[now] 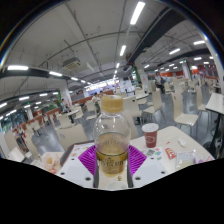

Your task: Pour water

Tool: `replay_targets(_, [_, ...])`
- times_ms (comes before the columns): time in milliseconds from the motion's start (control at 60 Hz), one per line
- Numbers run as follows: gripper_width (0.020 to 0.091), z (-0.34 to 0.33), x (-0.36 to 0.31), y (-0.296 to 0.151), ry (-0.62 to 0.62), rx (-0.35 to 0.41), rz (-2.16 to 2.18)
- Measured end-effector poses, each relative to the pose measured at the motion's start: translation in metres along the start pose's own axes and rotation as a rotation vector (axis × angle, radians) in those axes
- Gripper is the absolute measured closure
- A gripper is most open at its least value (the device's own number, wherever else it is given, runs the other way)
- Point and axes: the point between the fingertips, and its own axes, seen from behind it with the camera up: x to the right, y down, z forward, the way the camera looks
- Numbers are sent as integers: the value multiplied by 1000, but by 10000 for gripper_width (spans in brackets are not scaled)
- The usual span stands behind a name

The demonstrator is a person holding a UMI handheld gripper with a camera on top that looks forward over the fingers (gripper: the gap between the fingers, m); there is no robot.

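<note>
A clear plastic bottle (pixel 112 135) with a tan cap and yellowish liquid in its lower part stands upright between my gripper's (pixel 112 160) purple pads (pixel 88 158). Both pads press against its sides, so the gripper is shut on it. Beyond the fingers to the right, a red paper cup (pixel 151 135) stands upright on the white table (pixel 185 150). The bottle's base is hidden by the gripper body.
A small packet (pixel 171 153) lies on the table right of the cup. A pale rounded object (pixel 51 160) sits left of the fingers. Beyond are white chairs (pixel 189 118), tables and a large hall with ceiling lights.
</note>
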Motion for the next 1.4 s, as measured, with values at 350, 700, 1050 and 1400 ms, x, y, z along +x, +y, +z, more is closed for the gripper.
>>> replay_targets(350, [724, 6, 122, 105, 176, -152, -260])
replay_targets(700, [680, 4, 134, 146, 186, -173, -248])
replay_targets(1050, [251, -55, 120, 152, 259, -367, -168])
replay_targets(1400, [250, -179, 21, 134, 295, -457, -142])
